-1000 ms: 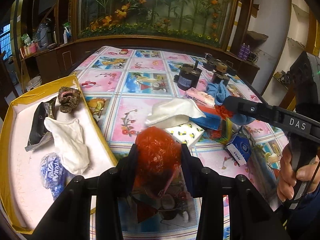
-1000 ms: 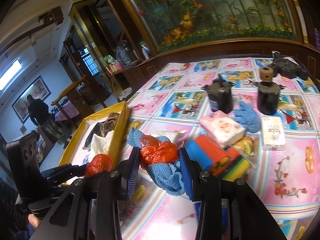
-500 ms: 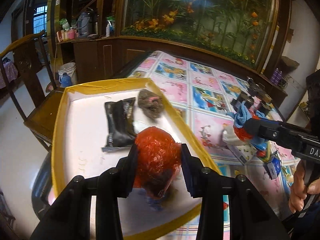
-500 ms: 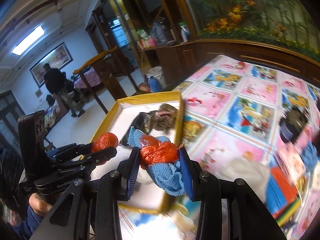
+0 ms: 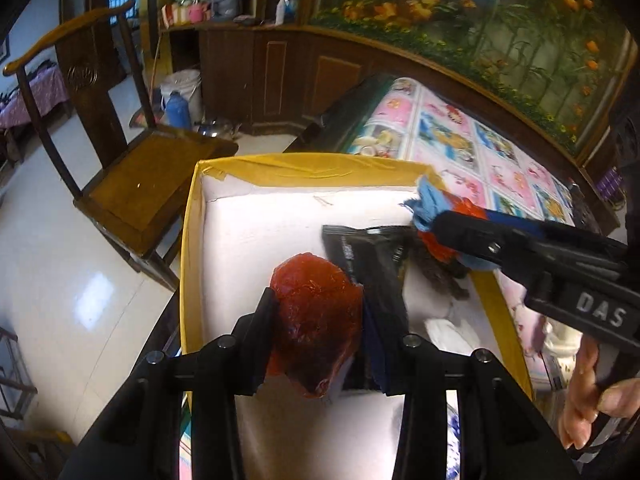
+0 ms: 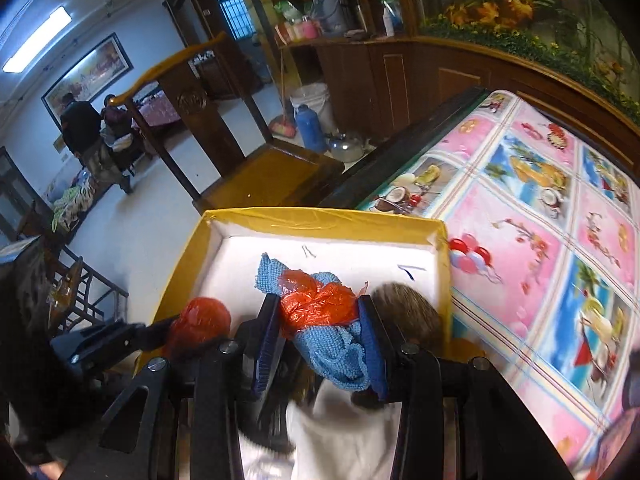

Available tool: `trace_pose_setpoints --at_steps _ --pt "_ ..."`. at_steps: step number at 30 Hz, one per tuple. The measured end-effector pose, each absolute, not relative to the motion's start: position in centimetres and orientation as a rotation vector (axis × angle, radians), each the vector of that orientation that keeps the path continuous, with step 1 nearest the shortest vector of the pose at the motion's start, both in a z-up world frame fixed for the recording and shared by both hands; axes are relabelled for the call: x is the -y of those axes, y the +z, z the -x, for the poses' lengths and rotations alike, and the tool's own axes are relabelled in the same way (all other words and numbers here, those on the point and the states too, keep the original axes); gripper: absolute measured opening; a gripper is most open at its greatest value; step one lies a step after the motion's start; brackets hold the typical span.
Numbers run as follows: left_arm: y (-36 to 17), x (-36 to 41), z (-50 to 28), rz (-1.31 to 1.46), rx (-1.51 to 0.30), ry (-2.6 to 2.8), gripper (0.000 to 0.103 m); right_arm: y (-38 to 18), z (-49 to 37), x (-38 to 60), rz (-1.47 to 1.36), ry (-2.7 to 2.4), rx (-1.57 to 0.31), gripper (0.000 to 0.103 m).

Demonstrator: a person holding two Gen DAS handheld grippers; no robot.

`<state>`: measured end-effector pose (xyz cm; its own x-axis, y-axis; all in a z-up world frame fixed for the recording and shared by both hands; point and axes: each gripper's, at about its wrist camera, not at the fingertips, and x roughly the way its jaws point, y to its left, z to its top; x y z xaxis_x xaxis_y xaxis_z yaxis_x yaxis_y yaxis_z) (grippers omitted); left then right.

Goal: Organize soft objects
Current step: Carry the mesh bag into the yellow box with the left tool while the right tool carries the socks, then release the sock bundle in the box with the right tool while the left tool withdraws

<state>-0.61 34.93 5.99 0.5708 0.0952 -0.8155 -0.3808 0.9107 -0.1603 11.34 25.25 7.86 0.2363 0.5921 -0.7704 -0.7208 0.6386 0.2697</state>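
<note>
My left gripper (image 5: pixel 318 312) is shut on a crumpled red plastic bag (image 5: pixel 316 320) and hangs over the white floor of the yellow-rimmed box (image 5: pixel 188 240). My right gripper (image 6: pixel 318 320) is shut on a bundle of blue knitted cloth (image 6: pixel 334 354) and orange plastic (image 6: pixel 316 304), also above the box (image 6: pixel 320 218). In the left wrist view the right gripper (image 5: pixel 434 228) reaches in from the right with that bundle. In the box lie a black packet (image 5: pixel 372 252), a brown fuzzy thing (image 6: pixel 404 304) and a white cloth (image 5: pixel 452 330).
The box sits at the left end of a table with a pink picture tablecloth (image 6: pixel 540 240). A wooden chair (image 5: pixel 132 176) stands just beyond the box. A blue flask (image 6: pixel 308 128) and a white bucket (image 6: pixel 310 100) are on the floor. A hand (image 5: pixel 588 400) grips the right tool.
Both grippers swung left from the cluttered tabletop to above the yellow box, each still holding its load. The views now look over the box's far end toward the chair.
</note>
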Motion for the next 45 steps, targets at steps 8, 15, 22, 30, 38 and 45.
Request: trace_pose_setpoints --at_steps 8,15,22,30,38,45 --pt "4.6 -35.6 -0.8 0.345 -0.973 0.275 0.041 5.0 -14.4 -28.8 0.169 0.873 -1.018 0.044" --pt "5.0 -35.8 -0.4 0.365 -0.939 0.259 0.059 5.5 -14.3 -28.2 0.132 0.882 -1.011 0.06" --pt "6.4 -34.6 1.1 0.381 -0.894 0.239 0.06 8.2 -12.2 -23.1 0.032 0.903 -0.973 0.06" --pt "8.9 -29.0 4.0 0.343 -0.814 0.153 0.06 10.2 -8.1 -13.6 -0.091 0.93 -0.919 0.061" --pt "9.4 -20.8 5.5 0.273 -0.8 0.029 0.063 10.7 -4.8 -1.6 -0.145 0.899 -0.844 0.061" --pt "8.5 -14.5 3.7 0.202 -0.862 -0.044 0.07 9.5 -4.3 10.5 -0.199 0.731 -0.775 0.063"
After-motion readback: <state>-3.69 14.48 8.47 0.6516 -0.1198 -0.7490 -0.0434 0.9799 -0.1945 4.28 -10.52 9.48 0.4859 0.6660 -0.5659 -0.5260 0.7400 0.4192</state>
